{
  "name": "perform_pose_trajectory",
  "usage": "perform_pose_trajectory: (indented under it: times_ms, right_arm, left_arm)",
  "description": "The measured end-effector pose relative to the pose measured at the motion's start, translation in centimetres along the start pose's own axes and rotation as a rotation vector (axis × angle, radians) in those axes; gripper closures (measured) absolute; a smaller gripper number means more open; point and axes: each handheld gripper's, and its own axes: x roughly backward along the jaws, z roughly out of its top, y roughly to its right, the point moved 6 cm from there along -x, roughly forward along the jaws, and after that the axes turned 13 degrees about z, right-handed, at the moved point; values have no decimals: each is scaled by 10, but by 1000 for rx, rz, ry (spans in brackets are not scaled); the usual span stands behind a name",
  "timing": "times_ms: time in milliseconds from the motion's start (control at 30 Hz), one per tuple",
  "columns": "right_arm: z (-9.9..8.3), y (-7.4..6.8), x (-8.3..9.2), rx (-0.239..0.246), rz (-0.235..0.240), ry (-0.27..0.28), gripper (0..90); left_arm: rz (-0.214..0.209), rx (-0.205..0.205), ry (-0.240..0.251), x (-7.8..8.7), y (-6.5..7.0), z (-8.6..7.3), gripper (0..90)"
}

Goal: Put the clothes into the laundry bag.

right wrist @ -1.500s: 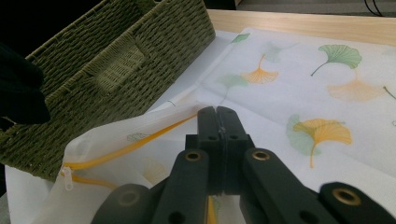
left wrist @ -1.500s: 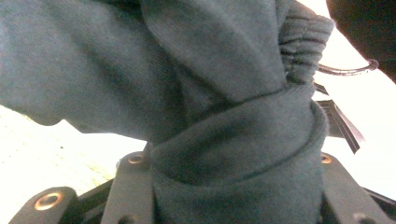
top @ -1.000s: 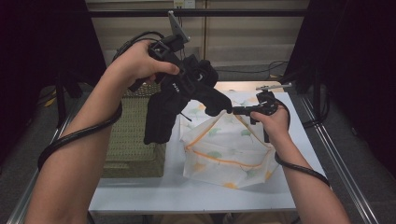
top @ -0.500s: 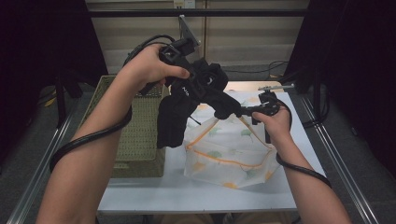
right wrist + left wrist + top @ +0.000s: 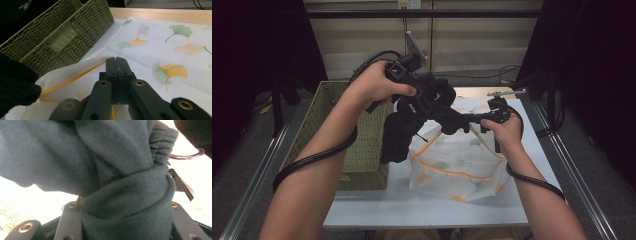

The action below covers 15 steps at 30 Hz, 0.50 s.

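Desk [image 5: 422, 210] near edge: white leaf-print bag [image 5: 457, 165], mouth rim pinched in the fully closed jaws of right gripper [image 5: 484, 119] | Above bag mouth: black garment [image 5: 412, 125] bunched between half-closed jaws of left gripper [image 5: 422, 97], hanging off desk | Far left: green wicker basket [image 5: 327, 130]

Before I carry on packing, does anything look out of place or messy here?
Mostly tidy. The black garment held by the left gripper dangles in a bunch over the basket edge, outside the bag pinched by the right gripper.
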Motion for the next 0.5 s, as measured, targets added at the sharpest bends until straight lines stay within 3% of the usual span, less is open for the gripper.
perform_pose_trajectory:
  times_ms: [367, 500]
  right_arm:
    - [2, -1, 0, 1, -4, 5, 900]
    - [3, -2, 1, 2, -6, 6, 900]
  left_arm:
    - [16, -18, -12, -13, 1, -7, 557]
    - [26, 1, -6, -19, 3, -9, 557]
